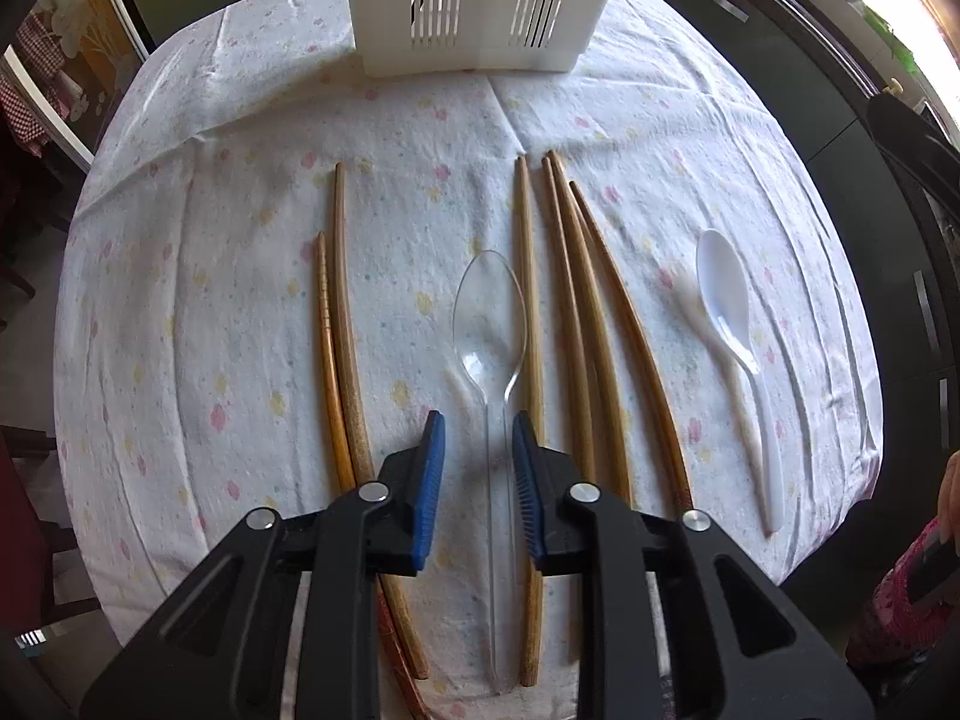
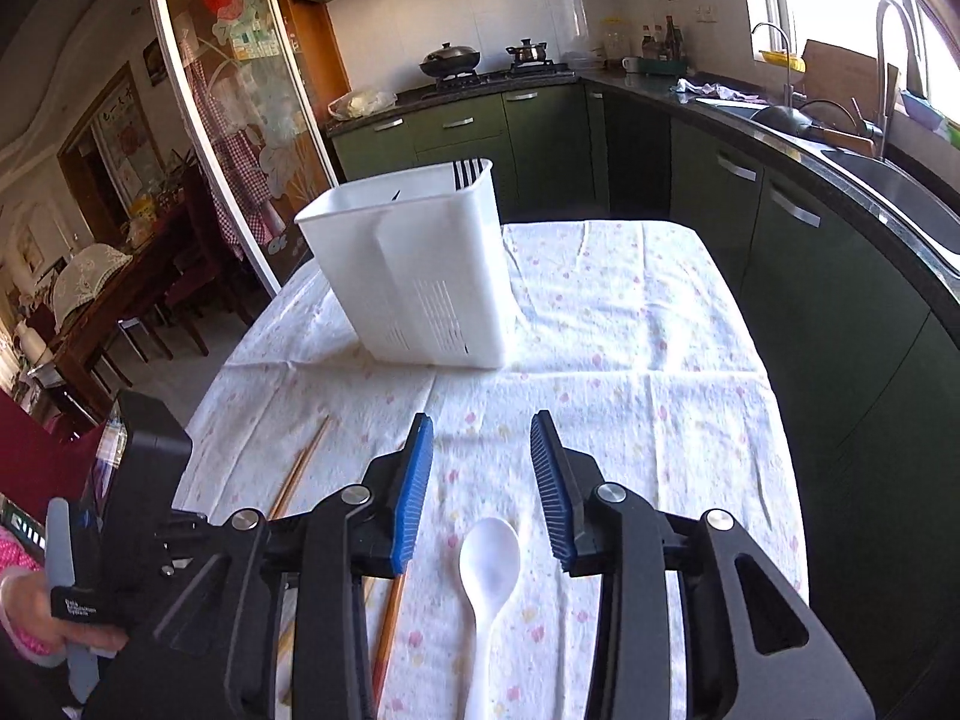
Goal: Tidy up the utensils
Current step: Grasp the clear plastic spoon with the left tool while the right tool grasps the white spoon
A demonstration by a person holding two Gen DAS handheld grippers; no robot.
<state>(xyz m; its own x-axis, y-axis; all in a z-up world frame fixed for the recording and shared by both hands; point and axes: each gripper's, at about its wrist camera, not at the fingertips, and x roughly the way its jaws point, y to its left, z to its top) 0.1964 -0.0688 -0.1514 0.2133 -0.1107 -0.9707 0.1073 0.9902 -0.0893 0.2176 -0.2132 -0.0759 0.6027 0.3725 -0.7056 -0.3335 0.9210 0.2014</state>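
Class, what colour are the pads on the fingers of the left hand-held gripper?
Blue ribbed pads, seen best in the left wrist view.

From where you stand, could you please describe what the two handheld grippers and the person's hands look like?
Both the left gripper and the right gripper are matte black plastic linkages with round silver pivot pins, ending in two fingers faced with ribbed blue pads. In the right wrist view, the left hand grips a black handle bearing small white lettering, beside a pink patterned sleeve.

White cloth with pink and yellow floral dots; white slotted plastic utensil caddy top centre; brown wooden chopsticks; clear plastic spoon; white plastic spoon right; dark green cabinets.
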